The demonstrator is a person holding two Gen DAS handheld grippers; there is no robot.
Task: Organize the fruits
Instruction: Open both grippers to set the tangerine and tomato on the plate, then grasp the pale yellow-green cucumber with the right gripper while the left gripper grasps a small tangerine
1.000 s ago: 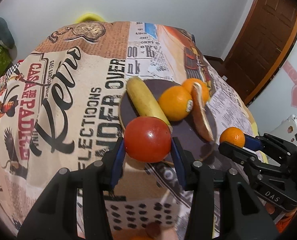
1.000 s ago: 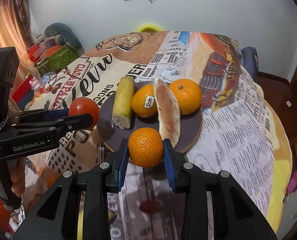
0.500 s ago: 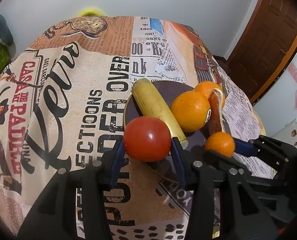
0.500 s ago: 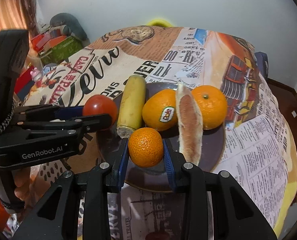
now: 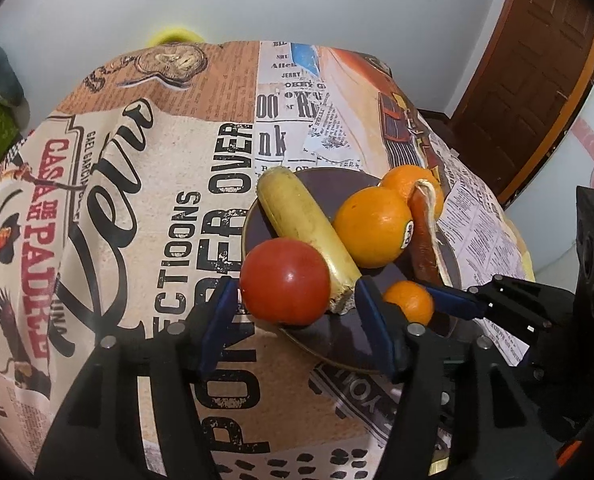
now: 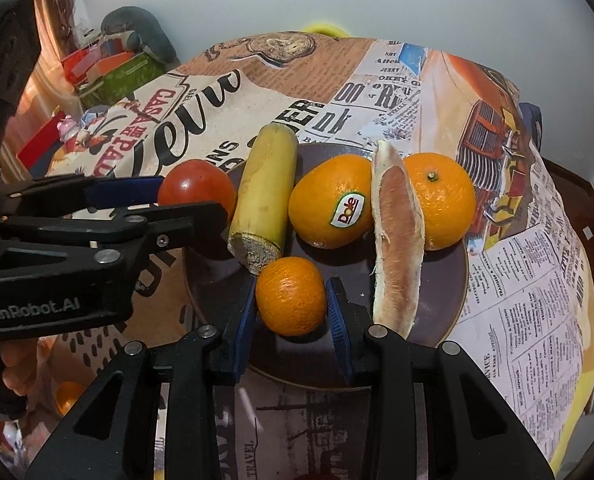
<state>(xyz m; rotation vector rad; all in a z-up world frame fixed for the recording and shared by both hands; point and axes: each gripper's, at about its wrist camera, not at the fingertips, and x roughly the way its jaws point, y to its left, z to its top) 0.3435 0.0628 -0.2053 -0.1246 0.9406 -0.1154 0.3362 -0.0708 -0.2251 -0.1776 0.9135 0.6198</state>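
My left gripper (image 5: 297, 300) has opened: the red tomato (image 5: 285, 282) sits between its jaws with a gap on the right side, at the left rim of the dark round plate (image 5: 337, 344). My right gripper (image 6: 291, 304) stands around a small mandarin (image 6: 291, 295) on the plate's front part (image 6: 437, 280), its jaws a little apart from it. On the plate lie a yellow banana piece (image 6: 267, 196), a stickered orange (image 6: 331, 208), a pinkish fruit wedge (image 6: 397, 236) and a second orange (image 6: 441, 200).
The table carries a newspaper-print cloth (image 5: 137, 200). A wooden door (image 5: 537, 60) is at the right. Boxes and clutter (image 6: 109, 68) stand left of the table. The left gripper's body (image 6: 77, 240) lies close beside the right one.
Both grippers moved forward over the plate and lowered their fruits. The jaws of both have opened slightly around the tomato and the mandarin.
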